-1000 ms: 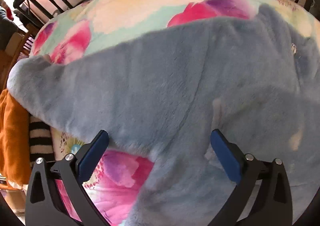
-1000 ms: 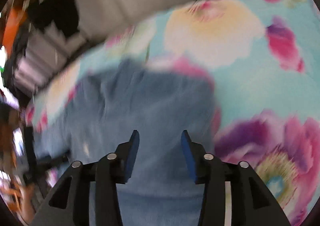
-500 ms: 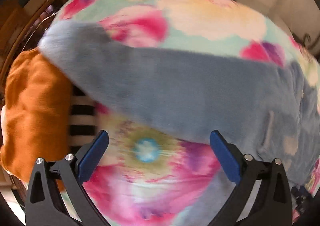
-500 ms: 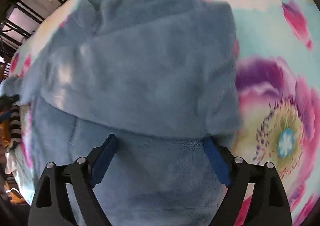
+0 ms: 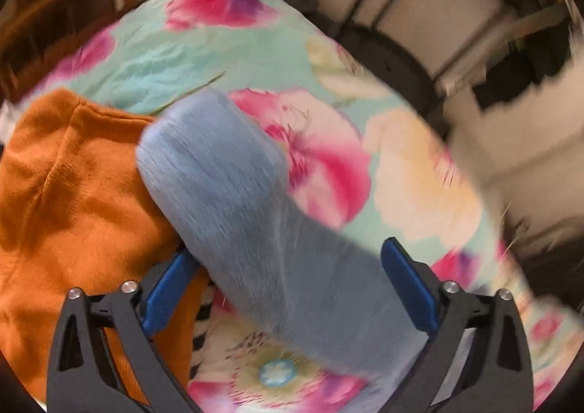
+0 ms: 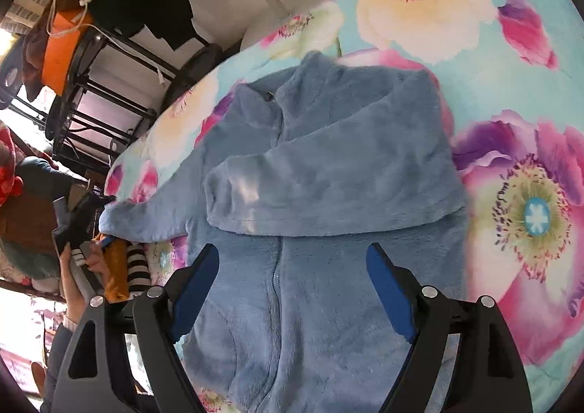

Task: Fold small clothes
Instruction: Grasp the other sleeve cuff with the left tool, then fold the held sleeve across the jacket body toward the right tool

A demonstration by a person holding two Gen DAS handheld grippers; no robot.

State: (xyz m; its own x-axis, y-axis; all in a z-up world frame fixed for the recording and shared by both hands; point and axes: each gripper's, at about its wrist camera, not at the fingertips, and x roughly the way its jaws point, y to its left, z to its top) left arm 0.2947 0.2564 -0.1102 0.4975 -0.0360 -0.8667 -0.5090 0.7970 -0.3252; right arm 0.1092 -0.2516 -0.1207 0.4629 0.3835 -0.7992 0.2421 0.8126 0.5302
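A fluffy blue zip jacket (image 6: 328, 201) lies front up on a floral cloth (image 6: 518, 58). Its right sleeve (image 6: 328, 179) is folded across the chest. Its left sleeve (image 6: 146, 215) stretches out to the left, and in the left wrist view this sleeve (image 5: 233, 194) runs between my open fingers with its cuff at the far end. My left gripper (image 5: 288, 292) is open just above the sleeve. My right gripper (image 6: 292, 289) is open and empty above the jacket's lower front, over the zip.
An orange garment (image 5: 58, 201) and a black-and-white striped one (image 5: 202, 307) lie at the left, partly under the sleeve cuff. A black metal rack (image 6: 91, 91) piled with clothes stands beyond the cloth's far edge.
My left gripper has swung left along the sleeve toward its cuff. My right gripper has opened wide and drawn back, with the right sleeve now lying folded across the chest.
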